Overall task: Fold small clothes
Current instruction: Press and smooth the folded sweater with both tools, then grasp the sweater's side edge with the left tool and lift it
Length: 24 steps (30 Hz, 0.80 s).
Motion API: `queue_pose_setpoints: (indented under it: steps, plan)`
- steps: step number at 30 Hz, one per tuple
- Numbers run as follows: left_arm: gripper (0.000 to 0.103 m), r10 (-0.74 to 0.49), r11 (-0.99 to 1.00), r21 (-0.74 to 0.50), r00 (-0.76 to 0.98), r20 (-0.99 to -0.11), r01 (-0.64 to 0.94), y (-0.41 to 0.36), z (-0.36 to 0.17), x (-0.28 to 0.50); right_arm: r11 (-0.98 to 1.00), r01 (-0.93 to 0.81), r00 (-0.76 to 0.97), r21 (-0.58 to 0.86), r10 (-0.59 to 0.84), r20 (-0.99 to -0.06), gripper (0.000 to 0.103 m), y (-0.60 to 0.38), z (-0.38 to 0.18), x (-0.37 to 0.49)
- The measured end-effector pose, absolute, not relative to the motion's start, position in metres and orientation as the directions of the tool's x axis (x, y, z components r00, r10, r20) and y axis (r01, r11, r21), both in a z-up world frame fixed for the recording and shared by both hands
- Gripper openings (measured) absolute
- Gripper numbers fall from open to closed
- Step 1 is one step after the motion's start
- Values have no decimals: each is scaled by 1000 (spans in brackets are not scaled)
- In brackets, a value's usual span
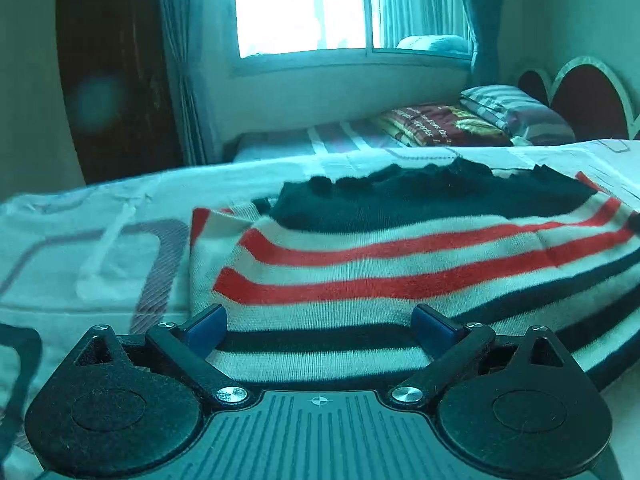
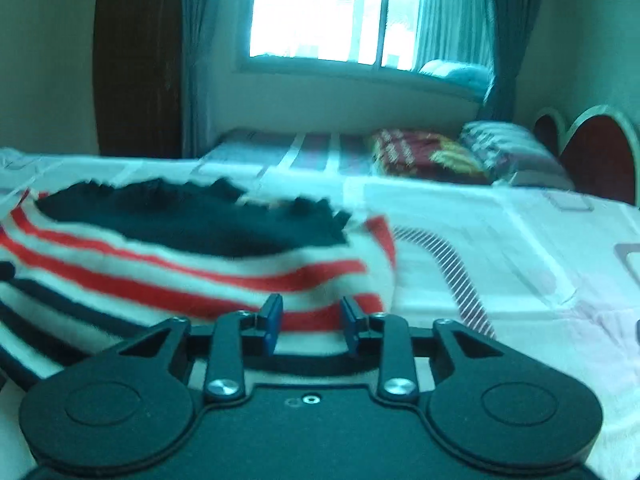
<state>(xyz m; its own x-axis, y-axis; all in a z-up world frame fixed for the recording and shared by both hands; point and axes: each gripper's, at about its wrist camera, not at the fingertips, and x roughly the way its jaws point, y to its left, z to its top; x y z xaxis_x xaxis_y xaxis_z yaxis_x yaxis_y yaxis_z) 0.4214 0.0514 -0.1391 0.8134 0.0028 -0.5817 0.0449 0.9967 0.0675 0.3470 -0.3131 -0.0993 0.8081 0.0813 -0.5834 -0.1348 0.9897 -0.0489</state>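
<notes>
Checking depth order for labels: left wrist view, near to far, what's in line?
Left gripper → striped sweater → bedsheet → red blanket → window.

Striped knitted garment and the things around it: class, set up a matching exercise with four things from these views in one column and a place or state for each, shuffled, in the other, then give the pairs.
Things:
1. striped knitted garment
2. left hand-held gripper
3. right hand-held gripper
4. striped pillow

Places or states:
A. fingers set wide apart
B. against the headboard
C. spread on the bed sheet
D. fingers open, closer together

Pairs: 1-C, 2-A, 3-D, 4-B
</notes>
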Motion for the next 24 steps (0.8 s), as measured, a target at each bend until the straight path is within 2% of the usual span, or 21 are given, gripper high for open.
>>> queue_pose_setpoints:
  steps: [1, 4, 8, 12, 15, 24]
  plan:
    - [100, -9, 998, 41, 812, -583, 40, 55, -141, 422, 990, -138, 772, -41, 81, -631, 34, -315, -109, 355]
    - [101, -4, 998, 50, 802, -597, 43, 54, -139, 427, 981, -161, 788, -108, 62, -613, 34, -310, -112, 353]
    - [101, 3, 997, 64, 783, -622, 46, 51, -133, 428, 980, -156, 781, -126, 44, -623, 34, -306, -110, 352]
    - [101, 37, 990, 129, 782, -622, 56, 44, -120, 415, 984, -179, 782, -5, 140, -607, 34, -311, -84, 333]
    - [101, 39, 990, 133, 785, -618, 56, 44, -111, 398, 985, -174, 796, 23, 154, -586, 34, -310, -69, 310]
    - [101, -30, 999, 17, 794, -608, 51, 46, -92, 338, 978, -192, 801, 86, 207, -562, 35, -304, -46, 262]
